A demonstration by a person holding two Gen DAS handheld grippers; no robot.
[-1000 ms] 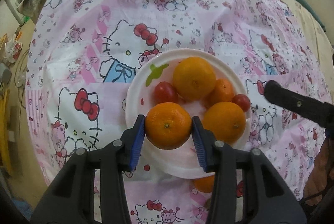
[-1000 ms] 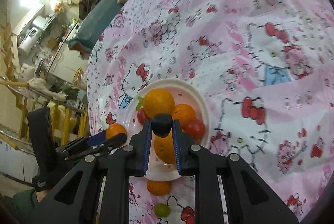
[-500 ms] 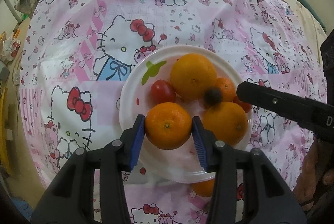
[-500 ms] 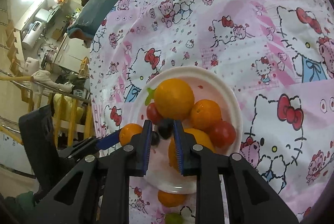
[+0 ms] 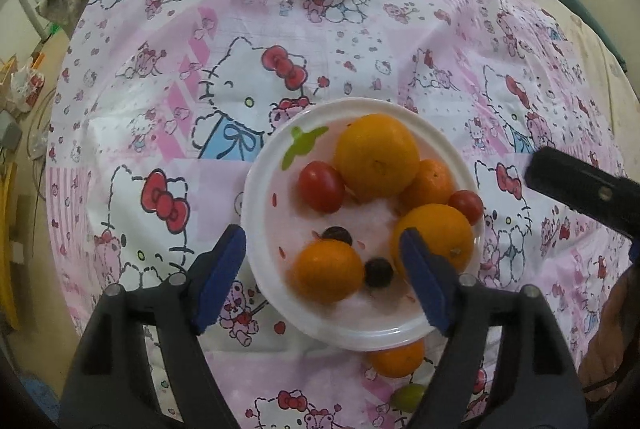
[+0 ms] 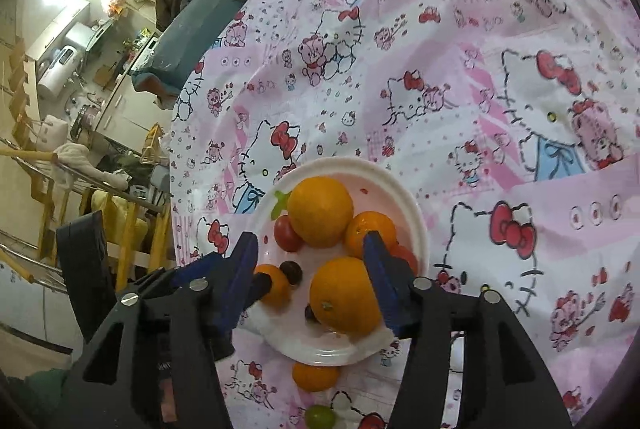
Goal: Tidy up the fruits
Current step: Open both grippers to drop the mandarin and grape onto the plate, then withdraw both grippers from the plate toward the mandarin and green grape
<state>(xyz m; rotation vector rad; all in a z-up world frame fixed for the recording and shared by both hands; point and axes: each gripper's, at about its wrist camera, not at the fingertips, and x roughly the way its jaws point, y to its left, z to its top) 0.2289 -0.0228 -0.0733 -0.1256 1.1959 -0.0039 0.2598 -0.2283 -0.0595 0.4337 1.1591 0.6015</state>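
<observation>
Both tools [image 5: 322, 279] [image 6: 310, 283] wide apart, empty, above crowded fruit plate [image 5: 264, 169]; orange [image 5: 396, 359] outside.

At the bottom of your left wrist view, the plate [image 5: 362, 339] rim hides part of an orange [image 5: 397, 359], and the right finger covers part of the green fruit [image 5: 407, 396]. In your right wrist view, a finger [image 6: 382, 281] hides most of one tomato [image 6: 406, 256].
</observation>
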